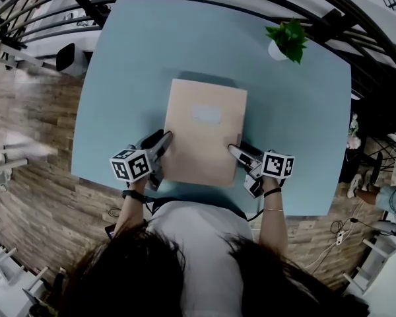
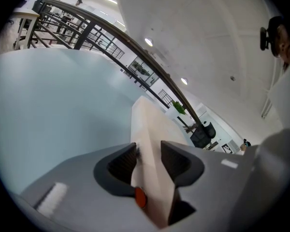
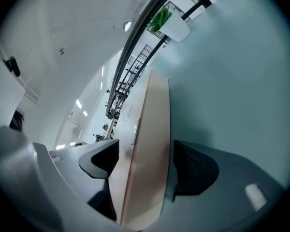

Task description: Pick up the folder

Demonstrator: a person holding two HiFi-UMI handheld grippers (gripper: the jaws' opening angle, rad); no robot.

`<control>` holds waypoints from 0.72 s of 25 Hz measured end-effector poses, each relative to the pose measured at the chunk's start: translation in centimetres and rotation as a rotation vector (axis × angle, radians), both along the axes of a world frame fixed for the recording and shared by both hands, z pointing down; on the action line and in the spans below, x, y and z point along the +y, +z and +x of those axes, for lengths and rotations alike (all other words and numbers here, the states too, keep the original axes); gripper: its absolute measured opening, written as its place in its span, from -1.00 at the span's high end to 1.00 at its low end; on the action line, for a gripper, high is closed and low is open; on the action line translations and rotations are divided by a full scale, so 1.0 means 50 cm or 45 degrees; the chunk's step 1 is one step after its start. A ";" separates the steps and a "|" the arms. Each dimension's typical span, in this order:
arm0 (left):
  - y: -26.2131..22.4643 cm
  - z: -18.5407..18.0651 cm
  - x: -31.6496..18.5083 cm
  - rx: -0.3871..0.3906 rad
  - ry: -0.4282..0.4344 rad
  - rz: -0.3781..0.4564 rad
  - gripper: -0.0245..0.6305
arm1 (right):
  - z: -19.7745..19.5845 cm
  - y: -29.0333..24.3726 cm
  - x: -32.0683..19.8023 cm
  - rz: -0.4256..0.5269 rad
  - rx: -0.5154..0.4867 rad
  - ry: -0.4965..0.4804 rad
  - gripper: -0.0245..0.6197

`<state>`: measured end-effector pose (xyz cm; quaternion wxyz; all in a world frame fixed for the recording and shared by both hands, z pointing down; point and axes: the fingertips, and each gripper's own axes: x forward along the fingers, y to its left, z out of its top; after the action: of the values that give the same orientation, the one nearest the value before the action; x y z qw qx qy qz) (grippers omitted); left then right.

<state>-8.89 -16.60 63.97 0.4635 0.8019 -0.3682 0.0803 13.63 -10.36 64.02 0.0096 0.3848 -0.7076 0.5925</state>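
Left tool (image 1: 164, 139) is at the folder's near-left corner. Its own view shows beige board filling the gap w/ pads on both faces, so it's pinching the folder (image 1: 205, 137) edge. Folder sits mid table (image 1: 112, 78), long side running away from the person, pale label on top, near edge close to the person's side of the table. Can't tell if the near edge is clear of the table; most of it looks flat.

Right tool (image 1: 233, 150) is at the near-right corner, jaws spread wide and straddling the folder edge. The table-side pad is just beside the board, the other pad is apart from the top face w/ a visible gap, so no grip on that side. Potted plant (image 1: 289, 39) is at the far right corner, well apart, not in the way.

Step, my read: grasp phase, half done, since the left side has hold and the right doesn't. Next prob needs the right tool to close on the edge. Then both lift together and level, so the thin board doesn't twist or slip out of a one-sided pinch.
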 end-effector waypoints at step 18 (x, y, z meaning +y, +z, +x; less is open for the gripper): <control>0.006 -0.001 -0.004 0.149 -0.070 -0.061 0.26 | 0.019 -0.009 0.000 -0.032 -0.384 -0.092 -0.06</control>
<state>-8.96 -16.80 64.26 0.5053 0.7835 -0.3605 0.0292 14.59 -10.38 63.58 -0.0708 0.2656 -0.7070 0.6516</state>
